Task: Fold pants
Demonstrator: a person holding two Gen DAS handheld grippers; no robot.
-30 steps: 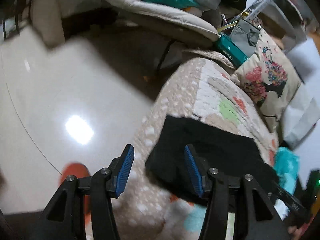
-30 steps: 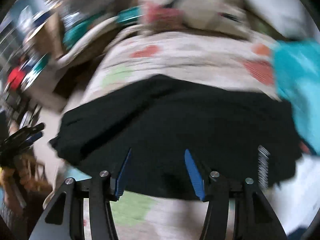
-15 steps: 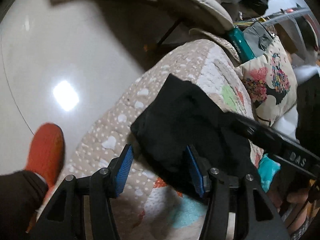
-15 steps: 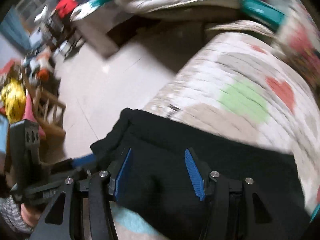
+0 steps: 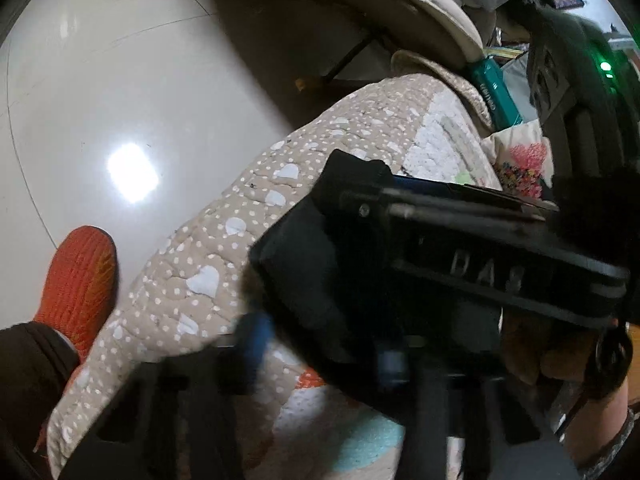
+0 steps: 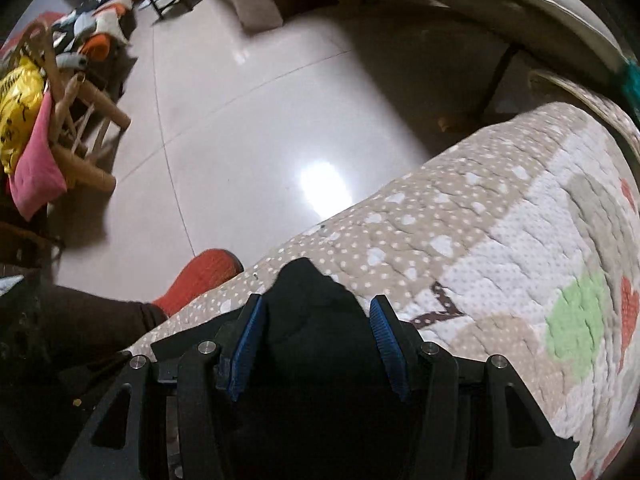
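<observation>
The quilted bed cover (image 6: pixel 500 240) has slid back in both views since a second ago — the grippers have dropped low over the near end of the black pants (image 6: pixel 316 320), which lie folded on it near its edge, so a last fold or a lift looks close. The right gripper (image 6: pixel 316 334) is spread, a peak of cloth between its blue pads (image 6: pixel 246 340), not yet pinched. The left gripper (image 5: pixel 320 352) is blurred — probably spread around the pants' edge, but I cannot tell.
</observation>
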